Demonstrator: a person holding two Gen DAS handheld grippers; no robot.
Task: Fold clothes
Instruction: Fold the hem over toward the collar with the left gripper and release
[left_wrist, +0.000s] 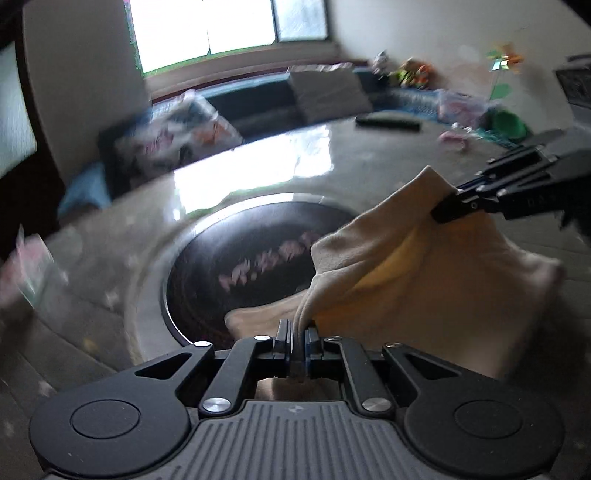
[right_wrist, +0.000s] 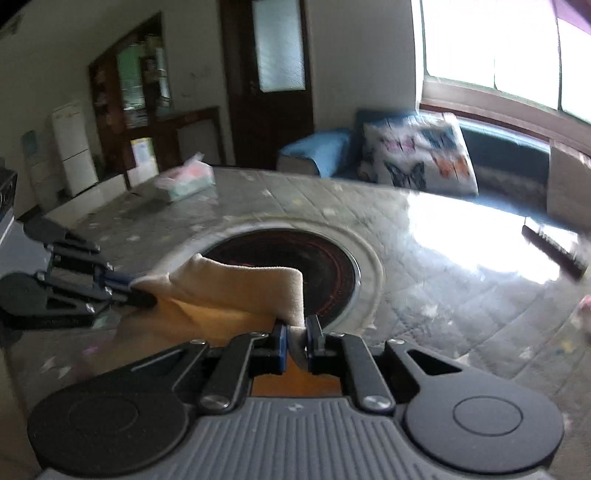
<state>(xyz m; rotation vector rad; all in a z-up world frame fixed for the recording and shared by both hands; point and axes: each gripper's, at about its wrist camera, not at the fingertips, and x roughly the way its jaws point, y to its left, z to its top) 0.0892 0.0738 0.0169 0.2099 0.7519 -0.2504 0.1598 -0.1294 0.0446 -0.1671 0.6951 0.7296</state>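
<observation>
Left wrist view: left gripper (left_wrist: 297, 334) clamped on an edge of cream garment (left_wrist: 406, 273), right gripper (left_wrist: 448, 206) pinching another corner, cloth hanging between them over grey table (left_wrist: 369, 158) beside dark round inset (left_wrist: 251, 258). Right wrist view: right gripper (right_wrist: 297, 332) clenched on cloth edge, orange inner side showing, left gripper (right_wrist: 142, 293) gripping far corner. Fold judged underway, not laid flat; smoothing and remaining folds left.

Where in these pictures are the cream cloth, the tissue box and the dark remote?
cream cloth (left_wrist: 369, 251), left wrist view, on its lifted fold.
tissue box (right_wrist: 186, 181), right wrist view, on its top.
dark remote (left_wrist: 388, 123), left wrist view, on its middle.
</observation>
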